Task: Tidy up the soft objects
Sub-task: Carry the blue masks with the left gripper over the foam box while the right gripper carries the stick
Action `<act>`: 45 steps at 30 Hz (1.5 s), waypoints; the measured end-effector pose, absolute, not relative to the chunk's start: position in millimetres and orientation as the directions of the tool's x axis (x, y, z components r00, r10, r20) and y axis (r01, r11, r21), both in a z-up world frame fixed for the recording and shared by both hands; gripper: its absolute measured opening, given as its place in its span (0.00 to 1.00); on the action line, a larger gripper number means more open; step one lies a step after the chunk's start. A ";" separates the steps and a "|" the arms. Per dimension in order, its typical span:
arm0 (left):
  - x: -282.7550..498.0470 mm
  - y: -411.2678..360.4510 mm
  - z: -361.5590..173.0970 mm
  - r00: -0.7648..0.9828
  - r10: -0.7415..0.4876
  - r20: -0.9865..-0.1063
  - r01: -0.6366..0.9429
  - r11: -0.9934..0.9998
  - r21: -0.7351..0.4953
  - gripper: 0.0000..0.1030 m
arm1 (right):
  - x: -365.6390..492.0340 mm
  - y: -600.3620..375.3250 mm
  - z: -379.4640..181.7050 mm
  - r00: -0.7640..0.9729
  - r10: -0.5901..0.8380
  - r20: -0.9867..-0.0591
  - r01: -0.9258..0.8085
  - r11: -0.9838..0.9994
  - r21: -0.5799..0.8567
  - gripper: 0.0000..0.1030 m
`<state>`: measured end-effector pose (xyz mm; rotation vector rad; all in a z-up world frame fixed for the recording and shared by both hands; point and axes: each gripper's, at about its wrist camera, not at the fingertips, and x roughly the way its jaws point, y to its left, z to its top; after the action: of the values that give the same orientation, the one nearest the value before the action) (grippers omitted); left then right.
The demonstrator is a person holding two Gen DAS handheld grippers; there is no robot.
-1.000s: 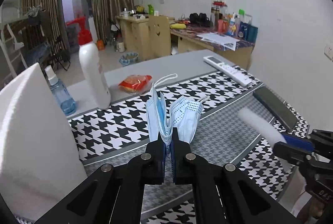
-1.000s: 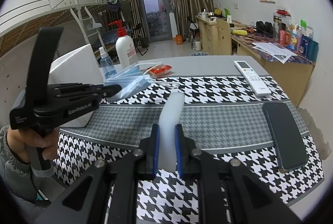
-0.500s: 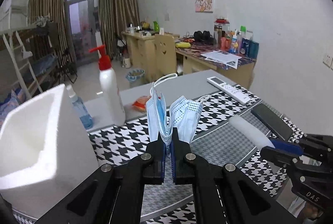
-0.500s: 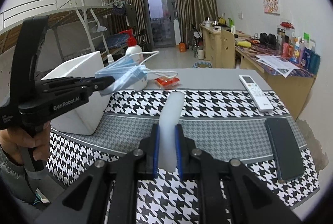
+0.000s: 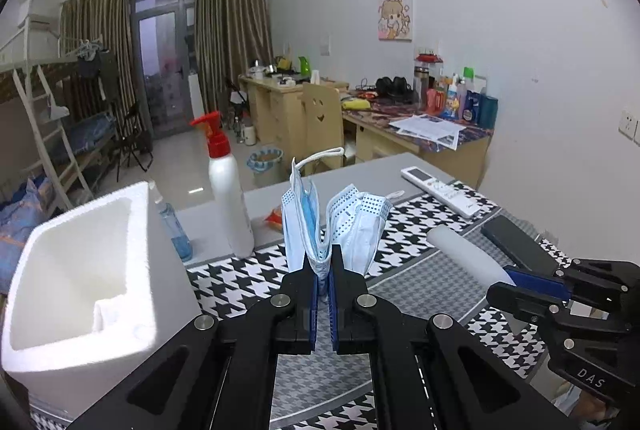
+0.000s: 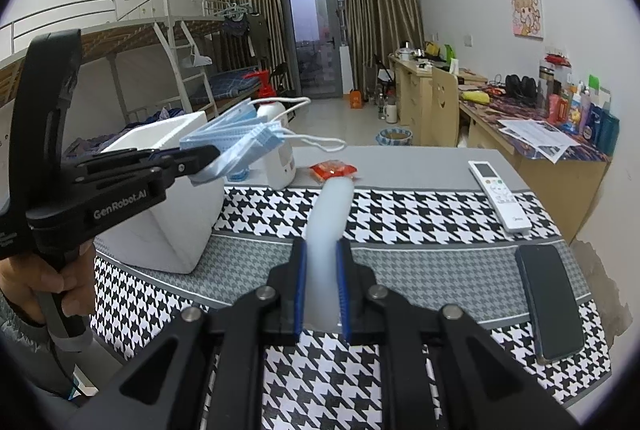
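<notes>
Both grippers have risen since a second ago, so that the open white foam box (image 5: 76, 282), earlier seen mostly from its side in the left wrist view, now shows its hollow inside from above.

The bundle of pale blue surgical masks (image 5: 332, 222) with white ear loops stands up between the fingers of the left gripper (image 5: 323, 282), whose jaws are closed tight on the lower edge of the bundle. In the right wrist view the masks (image 6: 236, 146) hang in the air just beside the top of the foam box (image 6: 160, 190), near its rim on the side facing the room. A hand (image 6: 44, 282) grips the left gripper's black handle.

The translucent white soft cylinder (image 6: 328, 230) is clamped between the blue pads of the right gripper (image 6: 322, 294); the jaws stand a little apart, pressed on its sides, and the cylinder juts forward above the table. It is to the right of the foam box, well apart from it.

The foam box stands on a black-and-white houndstooth cloth (image 6: 400, 206) over a grey table (image 6: 400, 166). Behind the box are a white pump bottle with a red top (image 5: 228, 198) and a small blue spray bottle (image 5: 176, 234). An orange packet (image 6: 333, 169) lies further right, then a white remote control (image 6: 500, 194) and a dark phone (image 6: 554, 306).
</notes>
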<state>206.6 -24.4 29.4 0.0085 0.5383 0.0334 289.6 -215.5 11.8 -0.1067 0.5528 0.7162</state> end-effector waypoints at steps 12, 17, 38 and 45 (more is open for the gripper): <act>198.0 -11.9 52.6 0.890 0.059 -0.453 -0.052 0.998 0.026 0.04 | 286.2 -202.7 28.9 0.629 0.617 -0.472 -0.661 0.745 0.093 0.17; 195.7 -2.3 57.8 0.897 0.077 -0.435 -0.076 0.997 0.020 0.04 | 285.2 -195.3 35.1 0.631 0.627 -0.457 -0.671 0.736 0.083 0.17; 190.3 22.0 70.7 0.911 0.155 -0.383 -0.160 0.987 0.018 0.04 | 289.3 -172.6 45.8 0.611 0.657 -0.442 -0.707 0.703 0.068 0.17; 186.1 28.2 72.9 0.910 0.181 -0.374 -0.184 0.983 0.026 0.04 | 290.3 -163.6 49.7 0.604 0.671 -0.431 -0.720 0.690 0.065 0.17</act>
<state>186.1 28.2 72.9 -0.0096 0.3848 0.1881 290.3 -163.6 49.7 -0.1194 0.4480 0.8072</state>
